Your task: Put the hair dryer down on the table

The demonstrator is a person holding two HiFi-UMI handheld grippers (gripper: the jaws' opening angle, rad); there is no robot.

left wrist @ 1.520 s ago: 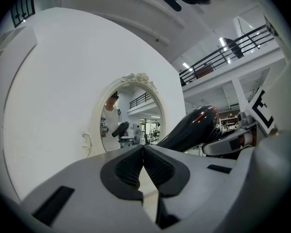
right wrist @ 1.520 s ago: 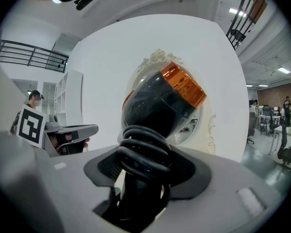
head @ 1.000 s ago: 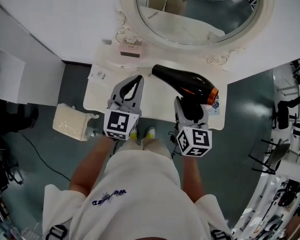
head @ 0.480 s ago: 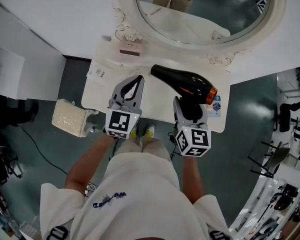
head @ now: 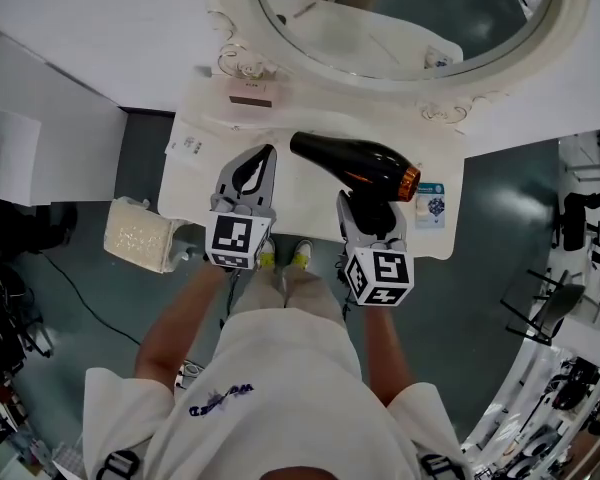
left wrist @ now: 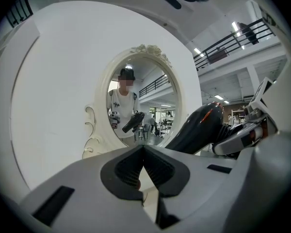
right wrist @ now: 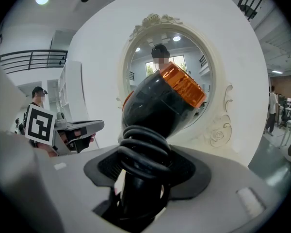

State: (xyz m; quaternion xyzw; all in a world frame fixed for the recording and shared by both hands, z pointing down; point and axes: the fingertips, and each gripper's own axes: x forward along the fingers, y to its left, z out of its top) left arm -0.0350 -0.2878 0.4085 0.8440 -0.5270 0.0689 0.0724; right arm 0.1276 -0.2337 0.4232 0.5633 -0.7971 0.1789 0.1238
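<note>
Head view has the hair dryer [head: 355, 163] lying crosswise over the near part of the white table [head: 310, 208], its black nozzle toward the left and its orange ring toward the right. Its handle runs back toward the person and sits in the right gripper [head: 368, 211]. From above it seems to hang just over the tabletop rather than rest on it, though I cannot be sure of the gap.

Right gripper view shows the jaws clamped on the handle, with the black coiled cord [right wrist: 144, 152] wound round it just above the pads and the dryer's body [right wrist: 160, 106] rising beyond.

To the dryer's left, the left gripper [head: 248, 173] is over the table with its jaws brought together at the tips and nothing between them, as the left gripper view [left wrist: 143, 166] confirms; that view also catches the dryer [left wrist: 196, 127] off to its right.

Behind both stands an oval mirror [head: 400, 28] in an ornate white frame. A small pink box [head: 252, 95] sits at the table's back left, a little card [head: 430, 205] near its right edge, and a beige block [head: 138, 236] lies on the floor to the left
</note>
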